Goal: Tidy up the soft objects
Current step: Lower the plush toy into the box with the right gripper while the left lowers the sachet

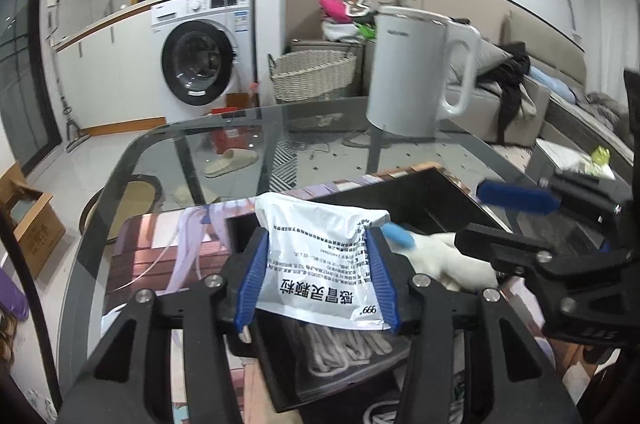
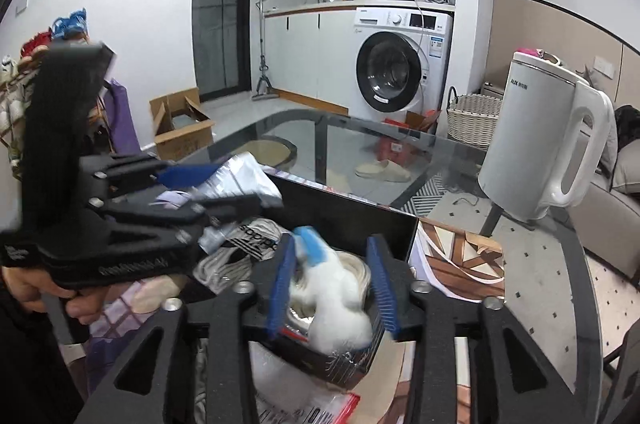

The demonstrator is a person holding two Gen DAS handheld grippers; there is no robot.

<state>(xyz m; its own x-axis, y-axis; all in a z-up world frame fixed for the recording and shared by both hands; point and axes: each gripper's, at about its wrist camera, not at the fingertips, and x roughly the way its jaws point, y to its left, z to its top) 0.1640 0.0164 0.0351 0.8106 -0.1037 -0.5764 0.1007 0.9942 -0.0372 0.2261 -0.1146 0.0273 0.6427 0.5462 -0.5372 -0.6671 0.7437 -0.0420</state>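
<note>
My left gripper point(image 1: 318, 280) is shut on a white medicine sachet point(image 1: 320, 264) with Chinese print, held above the black box point(image 1: 436, 196). The left gripper also shows in the right wrist view point(image 2: 208, 188), still holding the sachet point(image 2: 244, 180). My right gripper point(image 2: 332, 284) is open, its blue pads on either side of a white plush toy with a blue tip point(image 2: 336, 308) that lies in the box point(image 2: 352, 224). The toy appears in the left wrist view point(image 1: 444, 260) beside the right gripper point(image 1: 472, 220). A bagged grey rope point(image 1: 340, 348) lies in the box below the sachet.
The box stands on a patterned mat point(image 1: 160, 256) on a glass table point(image 1: 224, 144). A white electric kettle point(image 1: 416, 72) stands at the table's far side. A bag with Adidas print point(image 2: 256, 240) lies in the box. A washing machine point(image 2: 396, 72) and a wicker basket point(image 1: 312, 76) stand beyond.
</note>
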